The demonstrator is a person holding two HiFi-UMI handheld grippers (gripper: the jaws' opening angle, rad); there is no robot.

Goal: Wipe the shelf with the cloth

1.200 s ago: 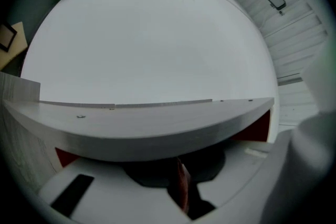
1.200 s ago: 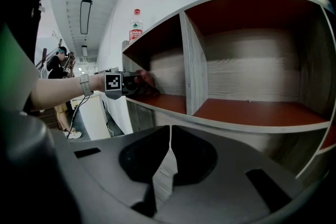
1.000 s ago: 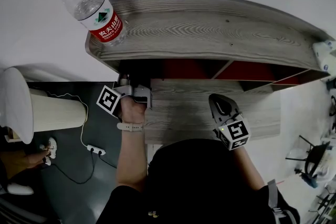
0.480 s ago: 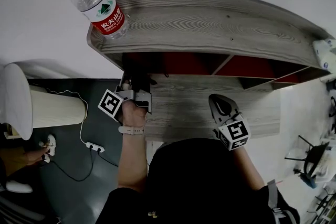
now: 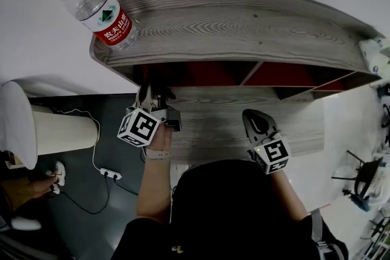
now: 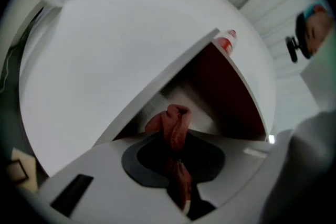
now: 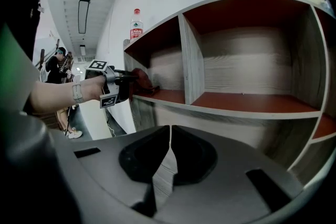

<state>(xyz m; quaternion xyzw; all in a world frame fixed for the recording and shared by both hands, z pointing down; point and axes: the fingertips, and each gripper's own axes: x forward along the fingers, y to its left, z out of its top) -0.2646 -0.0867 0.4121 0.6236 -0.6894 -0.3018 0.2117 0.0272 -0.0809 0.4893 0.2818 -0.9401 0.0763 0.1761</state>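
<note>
— So, where does the cloth sit right now?
— Your left gripper (image 6: 176,136) has its jaws clamped on the reddish cloth (image 6: 172,122). A bunched wad pokes out past the tips, and the rest is pinched between them. Just ahead of those tips is the leftmost compartment of the shelf (image 6: 231,97).
— And the other one?
— Your right gripper (image 7: 169,153) has its jaws pressed together on nothing. It hangs in front of the shelf, well to the side of the wiping.
— How do I wipe well?
— I'd say tilt the tips down so the wad, not the jaw plastic, meets the board. Press lightly and sweep front to back, working into the corner by the divider (image 7: 192,60). Mind the water bottle (image 5: 88,0) on the top board, above the left jaws and near the edge — a knock from below could topple it.
</note>
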